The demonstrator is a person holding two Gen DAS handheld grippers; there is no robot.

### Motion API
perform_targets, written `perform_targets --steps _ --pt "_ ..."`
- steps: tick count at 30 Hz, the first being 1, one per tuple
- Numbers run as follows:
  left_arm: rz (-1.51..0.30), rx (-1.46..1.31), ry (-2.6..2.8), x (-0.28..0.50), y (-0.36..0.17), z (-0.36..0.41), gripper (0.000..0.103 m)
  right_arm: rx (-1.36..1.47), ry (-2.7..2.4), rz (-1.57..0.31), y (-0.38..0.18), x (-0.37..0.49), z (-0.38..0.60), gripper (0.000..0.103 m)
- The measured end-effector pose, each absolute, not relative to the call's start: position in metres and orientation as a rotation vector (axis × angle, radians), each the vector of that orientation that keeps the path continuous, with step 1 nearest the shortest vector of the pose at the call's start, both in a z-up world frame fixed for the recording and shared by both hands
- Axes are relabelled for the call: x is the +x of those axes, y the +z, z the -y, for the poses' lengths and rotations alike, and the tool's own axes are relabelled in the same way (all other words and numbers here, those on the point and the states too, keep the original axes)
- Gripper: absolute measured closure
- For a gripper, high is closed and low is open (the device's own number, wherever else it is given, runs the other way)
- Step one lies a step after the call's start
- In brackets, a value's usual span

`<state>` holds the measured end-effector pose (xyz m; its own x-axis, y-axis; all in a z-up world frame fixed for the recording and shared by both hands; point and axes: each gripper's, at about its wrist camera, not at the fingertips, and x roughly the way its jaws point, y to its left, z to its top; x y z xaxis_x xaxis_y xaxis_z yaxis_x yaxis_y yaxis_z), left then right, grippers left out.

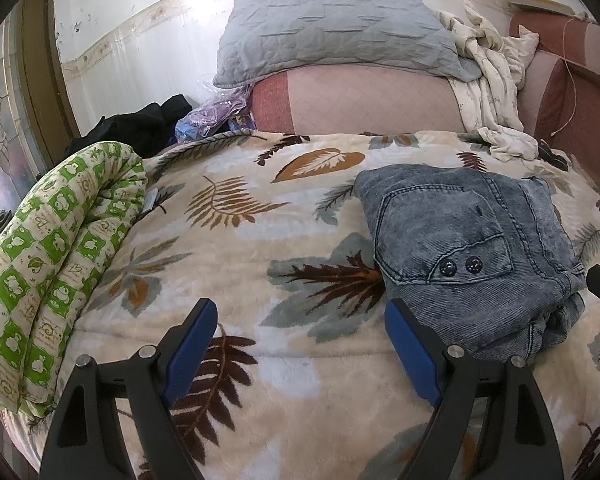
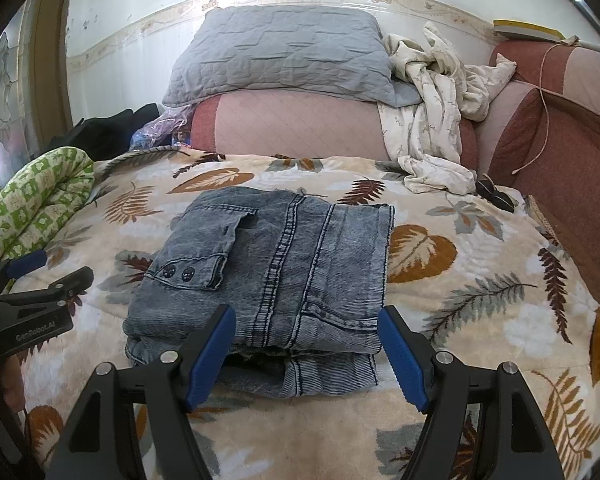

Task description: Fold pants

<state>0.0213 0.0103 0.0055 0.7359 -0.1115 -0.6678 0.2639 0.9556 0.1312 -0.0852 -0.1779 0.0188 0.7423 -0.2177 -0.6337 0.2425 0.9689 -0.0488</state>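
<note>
- Pants (image 2: 268, 276), grey-blue washed denim, lie as a compact folded stack on the leaf-print blanket (image 2: 480, 280), at about twelve o'clock from the right gripper (image 2: 306, 354) and at about two o'clock from the left gripper (image 1: 300, 344). By the look of the layers the folding seems nearly or fully done.
- Handling, as a judgement: the cloth looks thick and ribbed, fairly heavy for a garment, soft yet with stiff seams and a bulky waistband; it should keep a crease and not slip on the plush blanket. The doubled near edge at six o'clock of the stack, or the thick seam running up its middle, would give the firmest hold; a single top layer would peel away.
- Rolled green-and-white quilt (image 1: 52, 264) lies at nine to ten o'clock, well apart from the stack.
- Grey pillow (image 2: 284, 52) rests at twelve o'clock on the pink headboard cushion.
- Right gripper: jaws spread wide, holding nothing, just in front of the stack's near edge.
- Left gripper: jaws likewise wide apart and empty, over bare blanket beside the stack.
- Two dark snap buttons (image 2: 178, 272) sit on the pocket flap.
</note>
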Motion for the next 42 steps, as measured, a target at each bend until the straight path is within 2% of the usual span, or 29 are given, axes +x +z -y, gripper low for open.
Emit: perform_targets --steps 33,42 --pt "-0.756 0.217 -0.239 0.024 0.001 -0.008 0.017 0.047 -0.25 -0.69 0.019 -0.083 0.18 0.026" --pt "-0.895 0.129 -0.32 0.077 -0.009 -0.004 0.017 0.264 -0.288 -0.704 0.016 -0.059 0.249 0.024"
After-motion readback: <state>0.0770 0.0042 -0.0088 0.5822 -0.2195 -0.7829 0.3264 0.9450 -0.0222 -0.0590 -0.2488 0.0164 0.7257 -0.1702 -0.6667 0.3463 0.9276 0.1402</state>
